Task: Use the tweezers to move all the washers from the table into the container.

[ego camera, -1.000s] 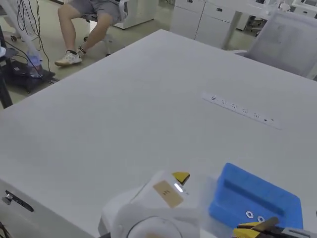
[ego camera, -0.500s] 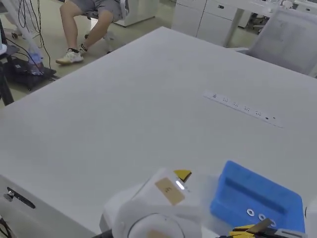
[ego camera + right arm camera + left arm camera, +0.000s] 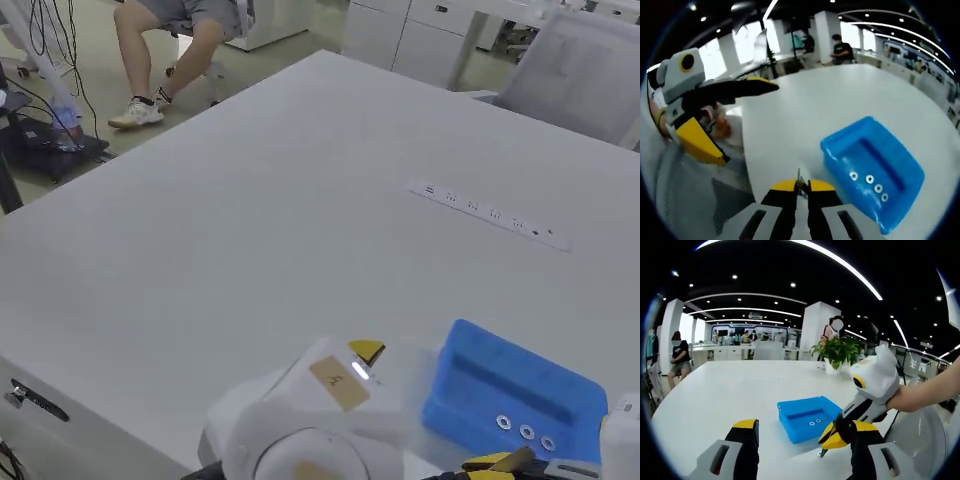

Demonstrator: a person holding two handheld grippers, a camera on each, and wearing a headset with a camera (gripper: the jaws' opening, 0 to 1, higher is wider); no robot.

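The blue container point(image 3: 480, 385) stands near the table's front right, with washers point(image 3: 526, 431) in a row on its floor; the right gripper view shows several washers point(image 3: 870, 178) in the container point(image 3: 890, 150). My right gripper point(image 3: 798, 186) is shut on thin metal tweezers point(image 3: 798, 176), which point at the table just short of the container. In the head view it point(image 3: 495, 462) sits at the bottom edge. My left gripper point(image 3: 792, 428) is open and holds nothing, facing the container point(image 3: 790, 427) from a short way off. Its white body and yellow tip point(image 3: 365, 355) lie left of the container.
The white table point(image 3: 250, 230) stretches wide and bare beyond the container. A power strip point(image 3: 490, 215) is set into it farther back. A seated person point(image 3: 170, 40) and cables are off the far left; a chair point(image 3: 580, 70) stands at the far right.
My right gripper with the tweezers has drawn back toward the bottom edge of the head view, off the container, so a third washer shows. The left gripper has barely moved.
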